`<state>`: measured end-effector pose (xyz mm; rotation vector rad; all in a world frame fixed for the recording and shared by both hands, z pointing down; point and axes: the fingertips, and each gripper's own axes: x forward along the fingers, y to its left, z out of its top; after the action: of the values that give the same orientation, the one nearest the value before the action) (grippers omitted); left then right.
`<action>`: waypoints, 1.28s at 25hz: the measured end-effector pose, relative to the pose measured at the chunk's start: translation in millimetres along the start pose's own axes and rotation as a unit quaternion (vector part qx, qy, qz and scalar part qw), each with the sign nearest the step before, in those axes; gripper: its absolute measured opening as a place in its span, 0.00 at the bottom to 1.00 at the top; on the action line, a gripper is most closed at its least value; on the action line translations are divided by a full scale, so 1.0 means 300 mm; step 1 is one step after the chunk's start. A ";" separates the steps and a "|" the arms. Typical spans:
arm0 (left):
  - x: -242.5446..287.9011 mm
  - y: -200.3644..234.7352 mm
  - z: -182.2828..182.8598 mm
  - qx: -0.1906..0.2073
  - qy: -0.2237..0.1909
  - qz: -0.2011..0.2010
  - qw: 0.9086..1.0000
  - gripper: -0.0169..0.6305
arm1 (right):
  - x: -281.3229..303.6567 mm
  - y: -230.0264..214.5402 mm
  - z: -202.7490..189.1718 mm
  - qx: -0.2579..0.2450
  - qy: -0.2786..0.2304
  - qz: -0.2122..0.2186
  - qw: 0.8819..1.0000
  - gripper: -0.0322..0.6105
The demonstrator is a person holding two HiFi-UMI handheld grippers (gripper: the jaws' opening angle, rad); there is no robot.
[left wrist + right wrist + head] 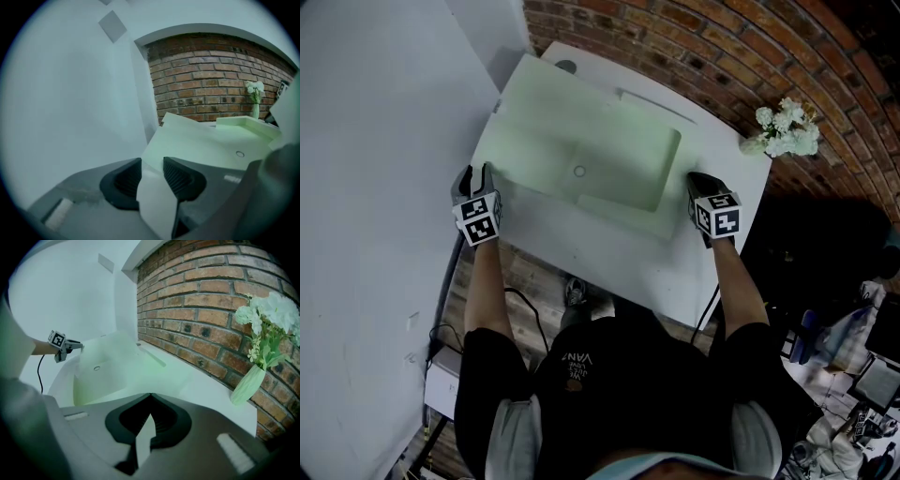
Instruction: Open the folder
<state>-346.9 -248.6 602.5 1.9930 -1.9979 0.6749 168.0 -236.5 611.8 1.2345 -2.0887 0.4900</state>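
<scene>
One pale green folder point(581, 131) lies flat on the white worktop point(609, 262), between your two grippers. Its left edge reaches your left gripper point(476, 171) and its right edge reaches your right gripper point(698, 180).

In the left gripper view, a corner of the folder's sheet stands between the jaws of the left gripper point(152, 173). The jaws are apart, and the pads point(178, 176) do not seem to press on the sheet. In the right gripper view, the jaws of the right gripper point(150, 397) meet at their tips and clamp a pale strip of the folder's edge.

Only the head view shows both ends of the folder together. Only the right gripper view shows your left gripper from outside, at the far edge of the folder, and also the green vase point(248, 383) under the white flowers point(269, 315).

The folder's long axis runs across you, from one gripper to the other, roughly along the brick wall point(694, 47). Its small snap ring point(579, 172) faces up.
</scene>
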 end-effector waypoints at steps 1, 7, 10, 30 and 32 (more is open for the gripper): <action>0.008 0.007 -0.009 0.001 0.005 0.004 1.000 0.25 | 0.000 0.000 0.000 0.000 0.000 0.000 1.000 0.05; 0.052 0.017 -0.062 0.011 0.026 0.005 1.000 0.28 | -0.002 0.000 0.002 0.000 0.000 -0.002 1.000 0.05; 0.071 0.018 -0.085 0.011 0.033 0.005 0.999 0.28 | -0.002 -0.001 0.002 0.002 0.000 -0.004 1.000 0.05; 0.099 0.007 -0.136 0.036 0.085 -0.007 0.996 0.28 | 0.001 -0.003 0.002 0.004 0.003 -0.007 1.000 0.05; 0.087 0.008 -0.121 0.038 0.081 -0.009 0.996 0.28 | 0.000 -0.004 0.002 0.009 0.004 -0.004 1.000 0.05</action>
<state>-355.7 -254.3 646.1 1.9280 -1.8838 0.8917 168.8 -237.4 611.4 1.2492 -2.0746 0.5104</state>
